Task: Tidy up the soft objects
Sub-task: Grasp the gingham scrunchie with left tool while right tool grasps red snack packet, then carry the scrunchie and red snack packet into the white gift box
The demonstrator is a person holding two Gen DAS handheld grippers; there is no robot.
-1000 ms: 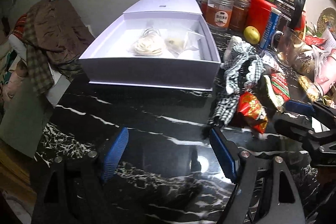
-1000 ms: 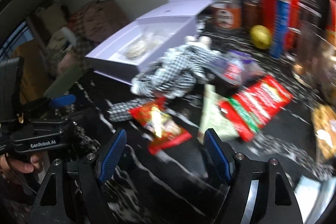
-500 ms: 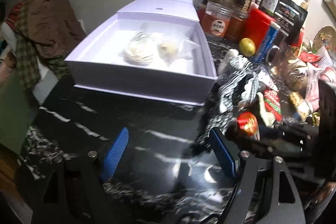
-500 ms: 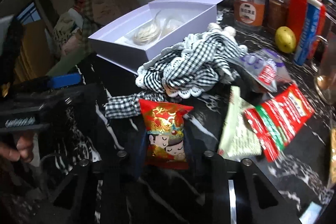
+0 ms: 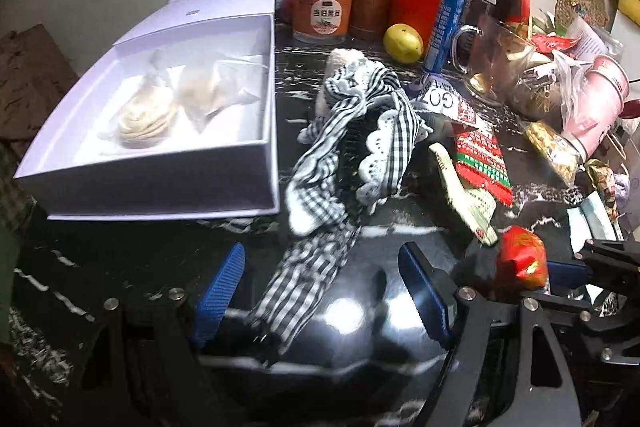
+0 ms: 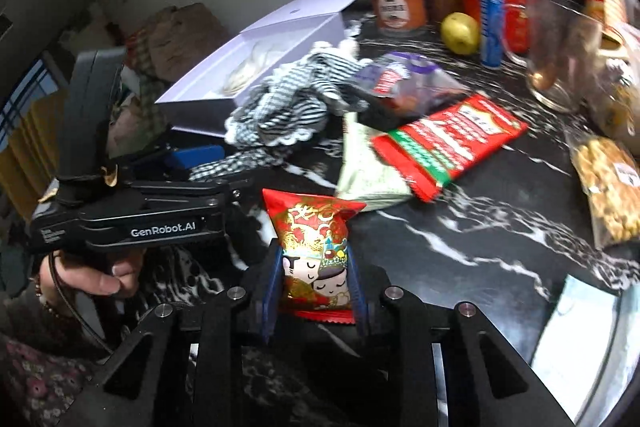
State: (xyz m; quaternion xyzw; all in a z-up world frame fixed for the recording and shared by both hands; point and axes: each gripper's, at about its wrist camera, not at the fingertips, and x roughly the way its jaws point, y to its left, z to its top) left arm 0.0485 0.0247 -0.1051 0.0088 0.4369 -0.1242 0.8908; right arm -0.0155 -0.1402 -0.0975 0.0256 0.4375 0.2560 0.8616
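The right hand-held gripper [image 6: 314, 283] is pinching the red snack pouch [image 6: 316, 247] between its blue pads, gripping the lower half while the crimped top is standing free above the fingers; the pouch looks to be lifted off the counter [image 6: 460, 239], though the frame does not settle this. It is puffed with air and foil-skinned — judged light, crushable and slippery, so a hold low across the flat faces, as here, is probably safer than squeezing the bulge, which could burst or squirt out. The left hand-held gripper [image 5: 320, 291] is standing wide, empty, with the tail of the checked cloth [image 5: 352, 147] lying on the counter between its fingers. That cloth is limp and lace-edged; it is likely to drape and drag whatever it touches, so a bunch taken nearer the heaped middle, ahead of the left hand-held gripper, would carry more of it than the thin tail. Ahead and to the left of that gripper the white box [image 5: 160, 187] is sitting open, holding a bagged coil [image 5: 144, 115] and a second clear bag [image 5: 216, 91] — seemingly the place for soft things. To the right of the cloth a red-and-green packet [image 5: 482, 155] and a pale packet [image 5: 464, 195] are lying flat, overlapping; both look thin and bendable. Jars [image 5: 322, 7] and a lemon [image 5: 403, 43] are standing farther ahead.
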